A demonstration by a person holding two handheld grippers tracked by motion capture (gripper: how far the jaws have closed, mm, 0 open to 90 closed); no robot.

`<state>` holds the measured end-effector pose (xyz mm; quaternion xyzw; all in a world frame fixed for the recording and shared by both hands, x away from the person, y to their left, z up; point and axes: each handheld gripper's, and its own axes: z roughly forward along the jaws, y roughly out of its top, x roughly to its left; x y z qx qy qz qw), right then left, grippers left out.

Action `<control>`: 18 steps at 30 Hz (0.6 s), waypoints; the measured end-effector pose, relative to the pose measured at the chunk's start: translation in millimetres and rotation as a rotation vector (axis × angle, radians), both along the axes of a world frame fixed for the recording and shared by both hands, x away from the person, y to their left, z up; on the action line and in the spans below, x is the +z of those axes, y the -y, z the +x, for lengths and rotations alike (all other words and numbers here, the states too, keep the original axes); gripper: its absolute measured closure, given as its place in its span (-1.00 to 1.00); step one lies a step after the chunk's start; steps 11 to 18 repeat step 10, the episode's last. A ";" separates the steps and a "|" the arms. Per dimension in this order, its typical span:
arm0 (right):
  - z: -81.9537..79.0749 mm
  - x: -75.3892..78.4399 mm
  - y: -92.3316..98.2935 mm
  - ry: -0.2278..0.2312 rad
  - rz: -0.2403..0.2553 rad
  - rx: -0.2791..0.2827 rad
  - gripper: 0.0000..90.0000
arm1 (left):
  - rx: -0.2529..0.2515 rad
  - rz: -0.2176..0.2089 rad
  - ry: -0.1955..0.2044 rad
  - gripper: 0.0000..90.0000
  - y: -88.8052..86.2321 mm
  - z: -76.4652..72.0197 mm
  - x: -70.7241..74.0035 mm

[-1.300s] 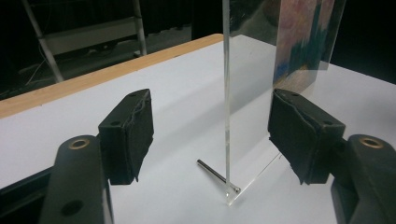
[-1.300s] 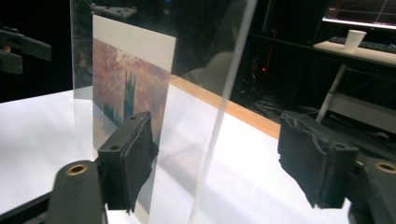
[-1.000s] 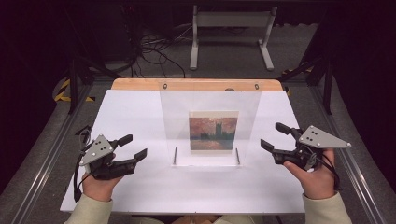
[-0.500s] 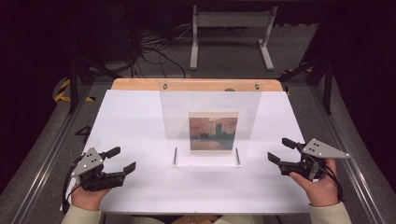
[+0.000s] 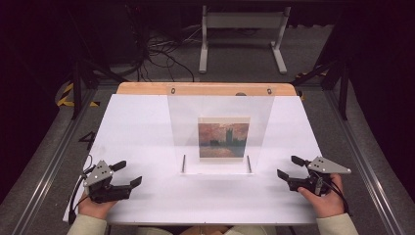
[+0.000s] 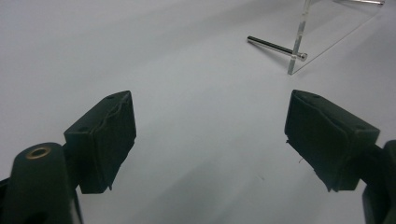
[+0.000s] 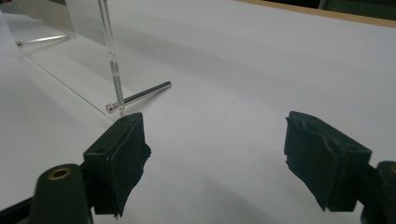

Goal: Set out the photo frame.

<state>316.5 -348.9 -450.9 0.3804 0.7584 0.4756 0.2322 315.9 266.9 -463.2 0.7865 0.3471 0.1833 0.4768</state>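
Clear acrylic frame [image 5: 220,132] with painting print [image 5: 223,139] standing upright mid-table, well apart from both grippers. Left gripper [image 5: 128,174] resting near front edge, jaws spread wide, holding nothing. Right gripper [image 5: 289,167] likewise gaping, empty. Judging approach stage: next move calling for both reaching inward to frame sides. Gripper views showing metal support pin [image 6: 276,47] close up; high view showing picture face.

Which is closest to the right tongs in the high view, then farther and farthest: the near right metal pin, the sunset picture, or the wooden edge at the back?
1. Near right metal pin, just left of the right tongs.
2. Sunset picture, middle, behind the clear plastic stand.
3. Wooden table edge, far back.
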 end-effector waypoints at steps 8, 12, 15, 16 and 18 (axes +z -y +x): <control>-0.3 0.3 -0.5 0.015 0.009 -0.003 -0.54 | -0.002 -0.032 0.013 -0.64 -0.8 -0.5 -0.5; -0.8 1.8 -0.2 0.020 0.020 -0.005 -0.55 | 0.003 -0.029 0.012 -0.64 -0.9 -0.6 -0.4; -0.8 1.8 -0.2 0.020 0.020 -0.005 -0.55 | 0.003 -0.029 0.012 -0.64 -0.9 -0.6 -0.4; -0.8 1.8 -0.2 0.020 0.020 -0.005 -0.55 | 0.003 -0.029 0.012 -0.64 -0.9 -0.6 -0.4; -0.8 1.8 -0.2 0.020 0.020 -0.005 -0.55 | 0.003 -0.029 0.012 -0.64 -0.9 -0.6 -0.4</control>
